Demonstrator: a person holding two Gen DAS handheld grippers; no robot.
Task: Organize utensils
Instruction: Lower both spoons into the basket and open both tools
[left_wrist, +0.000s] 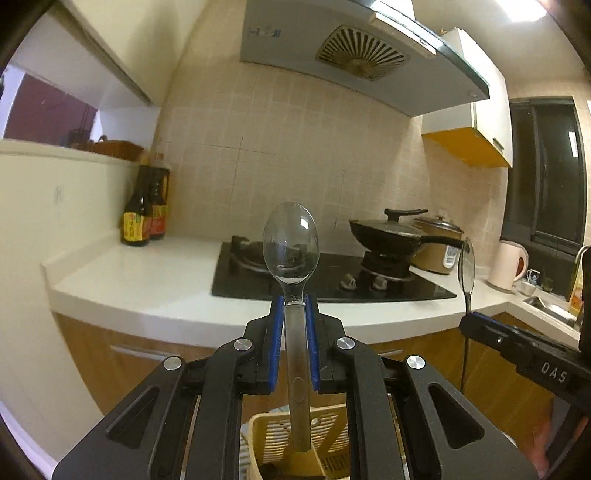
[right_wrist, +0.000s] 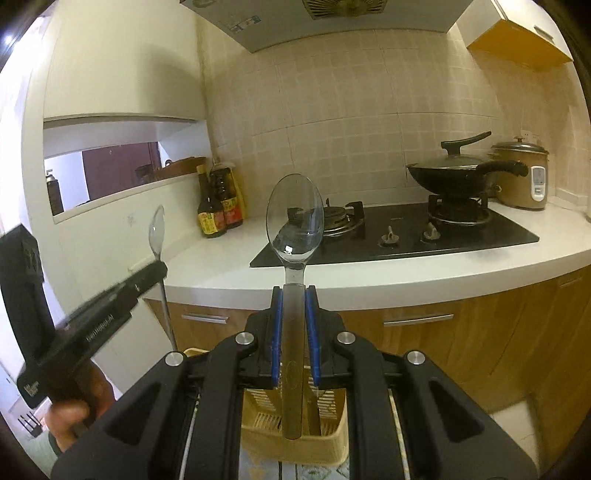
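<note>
While the yellow slotted utensil basket (left_wrist: 325, 439) is sitting below, the left gripper (left_wrist: 294, 306) is clamping a metal spoon (left_wrist: 290, 245) upright. The right gripper (right_wrist: 294, 295) is gripping another spoon (right_wrist: 294, 218) likewise.

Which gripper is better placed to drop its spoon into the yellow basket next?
Roughly even. The left gripper and the right gripper each clamp an upright spoon, handle end over the yellow basket. Slight edge left: its handle tip looks nearer the opening.
</note>
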